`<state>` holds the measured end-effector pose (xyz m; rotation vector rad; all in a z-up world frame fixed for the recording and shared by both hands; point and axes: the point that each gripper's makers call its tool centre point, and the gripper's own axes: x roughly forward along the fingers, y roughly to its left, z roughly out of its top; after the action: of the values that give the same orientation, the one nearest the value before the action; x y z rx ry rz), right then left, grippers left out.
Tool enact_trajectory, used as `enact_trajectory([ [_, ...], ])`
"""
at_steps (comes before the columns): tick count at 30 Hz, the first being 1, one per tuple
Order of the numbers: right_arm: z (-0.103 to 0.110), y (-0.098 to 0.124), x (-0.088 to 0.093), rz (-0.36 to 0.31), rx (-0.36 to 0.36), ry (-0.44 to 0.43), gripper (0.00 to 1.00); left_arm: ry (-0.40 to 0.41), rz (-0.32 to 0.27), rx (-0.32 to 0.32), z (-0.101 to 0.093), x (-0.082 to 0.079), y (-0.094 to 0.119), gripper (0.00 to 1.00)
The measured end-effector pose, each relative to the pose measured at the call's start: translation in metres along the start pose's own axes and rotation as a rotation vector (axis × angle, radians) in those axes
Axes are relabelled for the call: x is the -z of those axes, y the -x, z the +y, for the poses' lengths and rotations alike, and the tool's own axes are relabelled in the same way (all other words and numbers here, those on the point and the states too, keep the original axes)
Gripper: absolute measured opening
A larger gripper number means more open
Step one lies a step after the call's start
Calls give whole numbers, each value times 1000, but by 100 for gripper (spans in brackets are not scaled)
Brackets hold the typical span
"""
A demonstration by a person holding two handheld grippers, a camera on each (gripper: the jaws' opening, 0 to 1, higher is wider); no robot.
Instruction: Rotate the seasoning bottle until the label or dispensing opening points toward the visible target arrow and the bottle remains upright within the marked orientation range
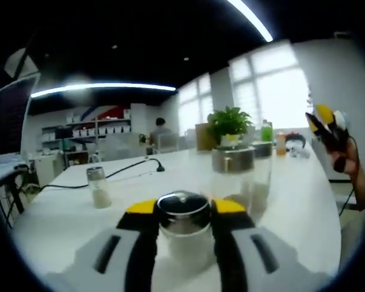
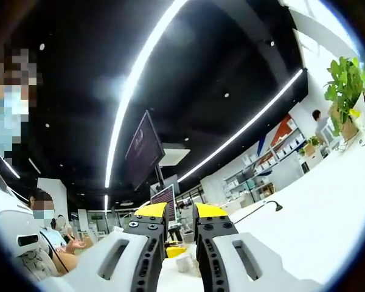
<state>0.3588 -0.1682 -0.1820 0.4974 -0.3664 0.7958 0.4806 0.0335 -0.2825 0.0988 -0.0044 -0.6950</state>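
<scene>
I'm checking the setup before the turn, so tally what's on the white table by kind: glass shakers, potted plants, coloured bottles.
Glass shakers with metal lids: 3, namely the near shaker between the jaws, the left shaker and the rear shaker
Potted plant: 1
Coloured bottles: 2, namely the green bottle and the orange bottle
Total: 6

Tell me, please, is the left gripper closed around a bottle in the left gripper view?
Yes, the left gripper has its yellow-tipped jaws on either side of the bottle, pressed against the glass just below its metal cap.
</scene>
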Motion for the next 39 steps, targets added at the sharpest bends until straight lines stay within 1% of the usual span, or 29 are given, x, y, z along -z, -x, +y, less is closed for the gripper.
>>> enact_trajectory([
  [1,1,0,-1,-5,0,-5,14,10,0,-7,0,0,1,35],
  [2,1,-1,-4,-29,3,-18,14,16,0,-6,-2,1,2,35],
  [4,3,0,-5,-59,-3,-46,14,-3,6,-12,-7,1,1,35],
  [5,4,0,-3,-58,-8,-51,14,7,10,-20,-6,1,1,36],
  [6,5,-1,0,-53,-12,-54,14,17,13,-16,1,0,1,36],
  [7,6,-1,3,-38,-13,-52,14,23,19,-6,2,0,1,36],
  [9,6,-1,6,-22,-9,-40,14,18,41,3,3,1,1,36],
  [10,7,1,6,-23,-7,-36,14,0,55,-6,2,1,4,37],
  [12,7,4,4,-32,-5,-39,14,-18,52,-21,5,-3,9,48],
  [13,7,5,4,-36,-3,-42,14,-5,42,-28,8,-6,13,55],
  [14,7,5,4,-38,0,-43,14,2,23,-23,2,-12,15,58],
  [15,7,5,5,-37,3,-44,14,30,8,-13,-1,-16,19,58],
  [16,8,6,6,-33,5,-42,14,55,-8,-5,5,-20,24,56],
  [18,10,7,7,-29,9,-37,14,85,-46,-17,14,-32,33,54],
  [19,11,7,7,-32,10,-32,14,98,-76,-24,18,-40,36,53],
  [20,12,8,6,-39,10,-25,14,125,-95,-28,22,-46,39,52],
  [21,13,9,5,-42,10,-21,14,150,-102,-28,25,-50,42,50],
  [22,14,10,4,-44,10,-18,13,171,-89,-18,26,-50,44,47],
  [23,14,10,4,-45,12,-14,13,185,-65,19,21,-47,45,44],
  [24,13,11,4,-47,16,-12,13,193,-43,53,16,-44,45,42],
  [25,12,11,4,-48,20,-13,13,192,-33,63,14,-41,44,42],
  [27,10,13,6,-48,36,-20,13,172,-27,56,12,-36,41,42],
  [29,8,14,10,-37,50,-26,13,151,-1,50,10,-28,35,43],
  [30,8,15,11,-31,55,-26,13,134,23,65,7,-23,33,43],
  [31,8,15,12,-27,57,-24,13,130,33,69,7,-21,31,43],
  [33,12,16,12,-24,50,-16,13,127,28,59,11,-21,29,44],
  [35,16,18,11,-24,47,-1,12,145,19,56,12,-22,26,46],
  [37,15,20,10,-27,57,8,11,149,20,62,11,-22,23,46],
  [39,12,24,9,-35,81,12,11,143,23,65,10,-21,20,45],
])
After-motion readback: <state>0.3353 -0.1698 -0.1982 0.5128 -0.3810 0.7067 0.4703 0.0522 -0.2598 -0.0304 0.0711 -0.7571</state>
